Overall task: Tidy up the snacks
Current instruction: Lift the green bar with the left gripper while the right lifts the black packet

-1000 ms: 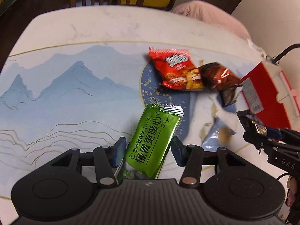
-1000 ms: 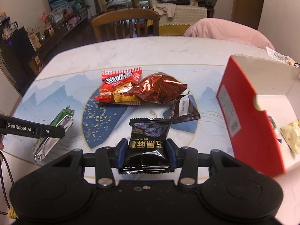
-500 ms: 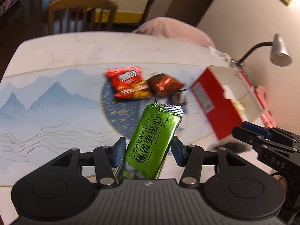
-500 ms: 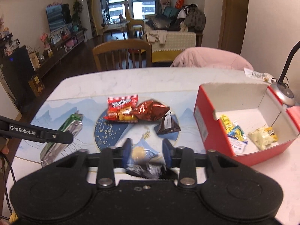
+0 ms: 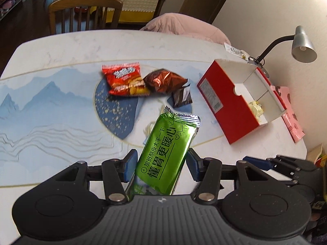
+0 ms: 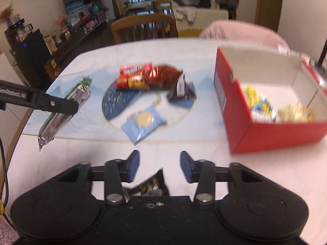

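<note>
Gleaming under the room light, the green snack bar (image 5: 167,153) is a long, shiny foil packet with black Chinese lettering down its face and a crimped silver seam at its far end. It sits lifted above the table (image 5: 61,47), tilted with its far end leaning right, pinched between the blue pads of the left gripper (image 5: 161,168), whose jaws are closed against its two long sides. From the right wrist camera its plain silver back (image 6: 61,110) shows, hanging in that gripper's black finger over the table's left part.

The right gripper (image 6: 160,166) has its jaws spread wide with nothing between the pads; a dark packet (image 6: 151,185) lies just below it, partly hidden by the gripper body, and I cannot tell whether it touches the gripper.

On the mountain-print mat (image 5: 40,102) lie a red chip bag (image 5: 124,79), touching a brown foil bag (image 5: 163,80), and just beside that a small dark packet (image 5: 181,97). A pale blue biscuit packet (image 6: 144,121) lies nearer. To the right stands an open red box (image 6: 243,110) with a white inside, holding yellow packets (image 6: 259,104).
</note>
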`<state>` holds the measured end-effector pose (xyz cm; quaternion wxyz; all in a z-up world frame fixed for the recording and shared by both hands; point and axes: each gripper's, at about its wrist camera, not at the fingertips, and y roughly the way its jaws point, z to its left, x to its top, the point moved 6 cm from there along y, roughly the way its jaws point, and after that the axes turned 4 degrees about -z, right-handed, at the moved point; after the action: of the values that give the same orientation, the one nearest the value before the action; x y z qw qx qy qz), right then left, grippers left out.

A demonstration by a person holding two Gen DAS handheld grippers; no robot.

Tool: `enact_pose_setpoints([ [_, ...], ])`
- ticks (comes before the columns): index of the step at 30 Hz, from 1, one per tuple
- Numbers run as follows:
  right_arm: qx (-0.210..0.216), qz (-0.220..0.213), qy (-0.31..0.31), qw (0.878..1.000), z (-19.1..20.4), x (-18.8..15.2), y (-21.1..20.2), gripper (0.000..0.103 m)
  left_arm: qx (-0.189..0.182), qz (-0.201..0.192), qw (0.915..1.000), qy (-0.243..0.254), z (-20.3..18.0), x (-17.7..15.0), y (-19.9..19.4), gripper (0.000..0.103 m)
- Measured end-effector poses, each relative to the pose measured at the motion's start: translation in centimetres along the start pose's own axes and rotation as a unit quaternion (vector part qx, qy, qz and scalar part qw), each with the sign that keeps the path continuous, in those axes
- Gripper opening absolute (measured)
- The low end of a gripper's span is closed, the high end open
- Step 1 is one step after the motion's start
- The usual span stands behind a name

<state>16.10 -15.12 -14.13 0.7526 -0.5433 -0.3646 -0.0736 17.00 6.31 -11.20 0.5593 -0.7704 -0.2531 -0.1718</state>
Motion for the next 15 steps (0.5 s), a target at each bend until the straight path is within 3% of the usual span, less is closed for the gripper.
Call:
enact_pose_setpoints([
  [1,0.001,-0.001,0.001,1.0,0.2,-0.5,0.2,0.079,-0.001,0.002,1.0,-0.002,0.1,-0.3,0.0,0.051],
  [3,0.011,-0.001,0.003,1.0,0.5,-1.6,0.7,0.092,-0.001,0.008,1.0,-0.005,0.3,-0.9,0.1,0.051],
  [6,0.019,0.017,-0.021,0.999,1.4,-3.3,1.9,0.092,0.002,0.014,0.9999,-0.006,0.8,-1.5,0.1,0.051],
  [11,0.009,0.039,-0.122,0.992,3.3,-5.9,3.7,0.092,0.007,0.02,0.9997,-0.009,1.9,-2.2,-0.1,0.051],
  [15,0.0,0.051,-0.153,0.987,3.9,-6.9,5.1,0.092,0.01,0.026,0.9996,-0.009,2.4,-2.8,-0.2,0.051],
])
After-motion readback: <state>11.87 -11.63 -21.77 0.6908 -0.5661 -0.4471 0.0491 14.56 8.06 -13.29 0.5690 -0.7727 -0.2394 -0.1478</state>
